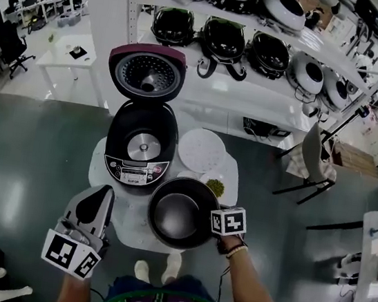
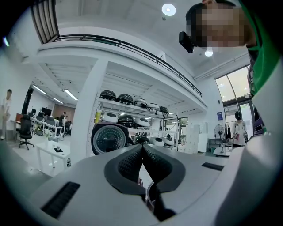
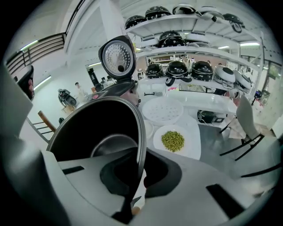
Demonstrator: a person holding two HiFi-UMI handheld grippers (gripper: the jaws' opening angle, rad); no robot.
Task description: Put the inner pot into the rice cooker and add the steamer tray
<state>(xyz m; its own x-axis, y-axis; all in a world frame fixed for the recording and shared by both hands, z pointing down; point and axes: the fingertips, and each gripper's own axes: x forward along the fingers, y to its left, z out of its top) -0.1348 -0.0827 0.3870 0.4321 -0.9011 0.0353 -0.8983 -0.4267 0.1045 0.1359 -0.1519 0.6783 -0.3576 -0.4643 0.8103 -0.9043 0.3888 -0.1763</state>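
Observation:
The dark inner pot (image 1: 180,212) hangs tilted over the small white table (image 1: 127,218), just right of and nearer me than the open rice cooker (image 1: 141,143). My right gripper (image 1: 213,218) is shut on the pot's right rim. In the right gripper view the rim of the pot (image 3: 95,132) runs down between the closed jaws of the right gripper (image 3: 138,170). The white perforated steamer tray (image 1: 201,150) (image 3: 161,110) lies on the table behind the pot. My left gripper (image 1: 103,198) (image 2: 142,148) is shut on nothing, held level at the table's left front.
A white plate of green beans (image 1: 215,185) (image 3: 173,141) sits between the tray and the pot. The cooker's raised lid (image 1: 146,72) (image 3: 117,55) stands behind its body. Shelves with several other rice cookers (image 1: 225,40) fill the background, and a chair (image 1: 314,157) stands to the right.

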